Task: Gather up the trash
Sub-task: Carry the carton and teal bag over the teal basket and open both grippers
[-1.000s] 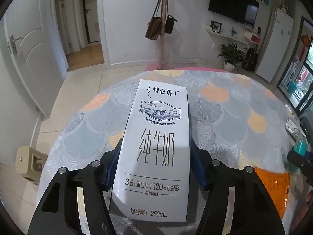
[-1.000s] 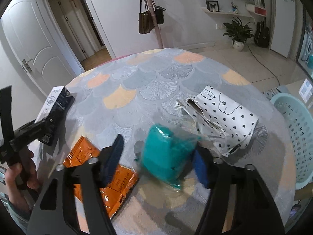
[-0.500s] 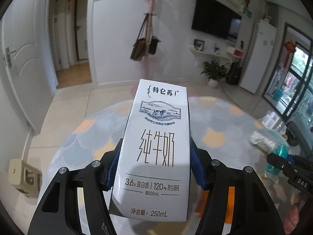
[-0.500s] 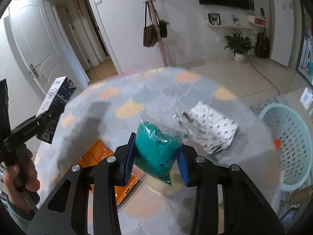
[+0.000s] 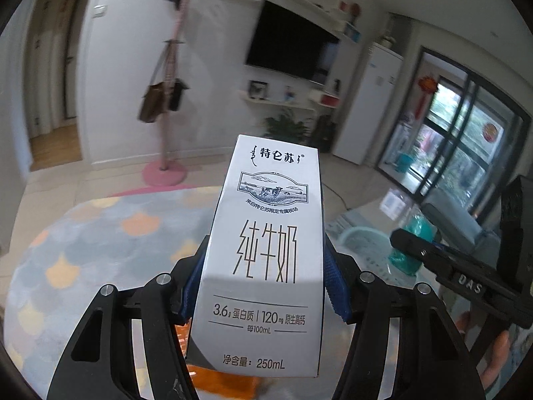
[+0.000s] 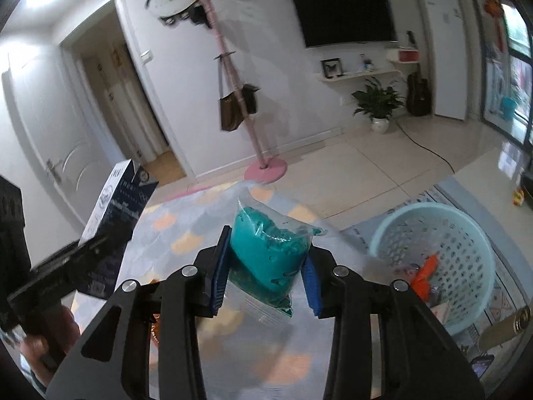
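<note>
White milk carton (image 5: 266, 260) stands upright, clamped in the left claw (image 5: 265, 286) above the scallop-patterned table (image 5: 100, 243); further right, the right claw (image 6: 266, 266) pinches a clear bag of teal stuff (image 6: 266, 250), with the pale green basket (image 6: 433, 213) on the floor at far right

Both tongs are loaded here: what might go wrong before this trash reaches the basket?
1. The right tongs pinch a soft, slippery bag of teal stuff; its lower end hangs free and might slide out.
2. The left tongs grip the tall milk carton low down, so it could tip.
3. The basket sits on the floor beyond the table edge; a drop could miss.
</note>
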A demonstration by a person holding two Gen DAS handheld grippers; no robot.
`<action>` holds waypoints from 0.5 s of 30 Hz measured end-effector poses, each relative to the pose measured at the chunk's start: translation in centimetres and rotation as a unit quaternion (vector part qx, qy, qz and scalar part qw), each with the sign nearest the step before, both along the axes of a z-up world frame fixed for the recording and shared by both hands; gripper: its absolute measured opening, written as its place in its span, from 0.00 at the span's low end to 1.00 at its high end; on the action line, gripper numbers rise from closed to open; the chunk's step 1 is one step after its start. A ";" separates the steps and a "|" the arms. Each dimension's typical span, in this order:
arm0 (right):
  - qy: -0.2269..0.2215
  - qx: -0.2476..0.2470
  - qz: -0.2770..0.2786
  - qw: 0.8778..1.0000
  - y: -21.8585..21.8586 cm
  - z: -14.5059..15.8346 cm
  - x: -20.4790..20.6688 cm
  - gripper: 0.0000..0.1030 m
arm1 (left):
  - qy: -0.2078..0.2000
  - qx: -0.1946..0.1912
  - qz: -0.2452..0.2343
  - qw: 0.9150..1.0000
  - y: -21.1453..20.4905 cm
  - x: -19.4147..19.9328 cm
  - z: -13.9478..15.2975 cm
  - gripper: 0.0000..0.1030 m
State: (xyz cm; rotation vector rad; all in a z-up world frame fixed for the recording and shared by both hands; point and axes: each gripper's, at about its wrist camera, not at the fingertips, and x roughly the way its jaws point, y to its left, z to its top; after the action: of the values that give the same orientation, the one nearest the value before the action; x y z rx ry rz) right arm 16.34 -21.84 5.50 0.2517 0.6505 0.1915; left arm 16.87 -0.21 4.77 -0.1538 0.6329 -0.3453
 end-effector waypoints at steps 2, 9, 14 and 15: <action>-0.002 0.001 -0.020 1.000 -2.1 0.0 -0.2 0.34 | -0.001 0.004 -0.016 1.000 -2.0 0.3 0.1 0.57; 0.015 0.023 -0.091 0.995 -10.0 -1.6 -0.1 0.34 | 0.008 0.020 -0.072 0.997 -9.6 1.8 -0.7 0.57; 0.057 0.043 -0.149 0.986 -15.3 -5.0 0.4 0.34 | 0.029 0.029 -0.112 0.993 -14.8 3.3 -2.2 0.57; 0.069 0.046 -0.161 0.983 -16.2 -5.9 0.5 0.34 | 0.034 0.033 -0.120 0.992 -16.1 3.7 -2.7 0.57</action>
State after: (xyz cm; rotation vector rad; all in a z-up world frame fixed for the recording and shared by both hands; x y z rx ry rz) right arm 16.88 -38.04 -0.41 0.4586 0.7292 -0.1075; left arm 20.53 -16.29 2.09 -0.0247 0.7323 -0.5527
